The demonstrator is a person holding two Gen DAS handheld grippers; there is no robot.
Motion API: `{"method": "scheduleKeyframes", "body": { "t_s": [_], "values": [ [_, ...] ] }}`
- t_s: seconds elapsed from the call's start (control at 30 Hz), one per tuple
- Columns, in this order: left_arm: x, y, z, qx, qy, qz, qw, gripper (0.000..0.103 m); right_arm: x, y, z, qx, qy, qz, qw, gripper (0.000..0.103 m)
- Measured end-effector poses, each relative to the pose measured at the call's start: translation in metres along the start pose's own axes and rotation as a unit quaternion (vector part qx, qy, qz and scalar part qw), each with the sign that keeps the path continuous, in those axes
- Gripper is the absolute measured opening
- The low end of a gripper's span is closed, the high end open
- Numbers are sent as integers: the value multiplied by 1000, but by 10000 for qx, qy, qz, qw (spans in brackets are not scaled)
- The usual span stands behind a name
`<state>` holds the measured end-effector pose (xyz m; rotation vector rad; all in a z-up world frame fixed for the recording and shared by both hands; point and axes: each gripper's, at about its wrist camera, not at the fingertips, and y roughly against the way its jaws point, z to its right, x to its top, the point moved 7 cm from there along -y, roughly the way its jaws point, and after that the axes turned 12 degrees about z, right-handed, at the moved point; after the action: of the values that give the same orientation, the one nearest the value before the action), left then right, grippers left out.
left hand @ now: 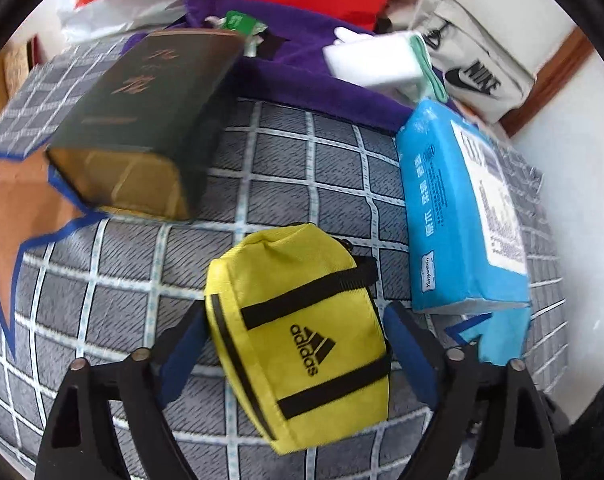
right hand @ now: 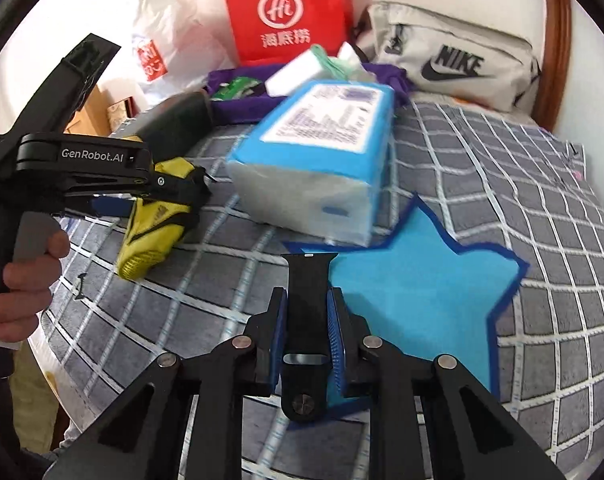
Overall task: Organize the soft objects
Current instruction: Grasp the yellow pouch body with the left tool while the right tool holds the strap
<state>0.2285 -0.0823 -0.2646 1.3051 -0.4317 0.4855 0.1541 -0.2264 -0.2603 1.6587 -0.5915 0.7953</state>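
A yellow adidas pouch (left hand: pixel 302 328) lies on the grey checked bedcover (left hand: pixel 302 168). My left gripper (left hand: pixel 296 312) stands open around it, with a blue pad on each side and a thin gap to the fabric. The right wrist view shows the same pouch (right hand: pixel 150 236) under the left gripper (right hand: pixel 182 196), which a hand (right hand: pixel 18 280) holds. My right gripper (right hand: pixel 308 294) is shut on a black watch strap (right hand: pixel 308 268). The strap sticks out past the fingertips, over the left edge of a blue star patch (right hand: pixel 414 288).
A blue tissue pack (left hand: pixel 462 216) lies right of the pouch and a dark green box (left hand: pixel 142 120) to its far left. Behind are a purple cloth (left hand: pixel 302 80), a white packet (left hand: pixel 374 64), a grey Nike bag (right hand: pixel 454 60), a red bag (right hand: pixel 286 12) and an orange star patch (left hand: pixel 22 208).
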Motion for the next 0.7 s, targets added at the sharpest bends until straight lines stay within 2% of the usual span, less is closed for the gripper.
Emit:
{"method": "scheduleKeyframes", "body": {
  "t_s": [0.13, 0.23, 0.43, 0.47, 0.7],
  "values": [
    [-1, -7, 11, 398, -519, 69, 9978, 90, 2, 1, 8, 21, -114, 35, 9999, 21],
    [0, -9, 12, 546, -684, 100, 9961, 88, 1, 0, 9, 20, -130, 37, 9999, 21],
    [-1, -1, 5, 493, -688, 87, 9964, 75, 1, 0, 8, -57, -91, 5, 9999, 21],
    [-2, 1, 3, 479, -691, 92, 9964, 71, 1, 0, 8, -66, -95, 3, 9999, 21],
    [-8, 19, -18, 295, -499, 51, 9983, 62, 8, 9, -2, -95, -37, 17, 9999, 21]
  ]
}}
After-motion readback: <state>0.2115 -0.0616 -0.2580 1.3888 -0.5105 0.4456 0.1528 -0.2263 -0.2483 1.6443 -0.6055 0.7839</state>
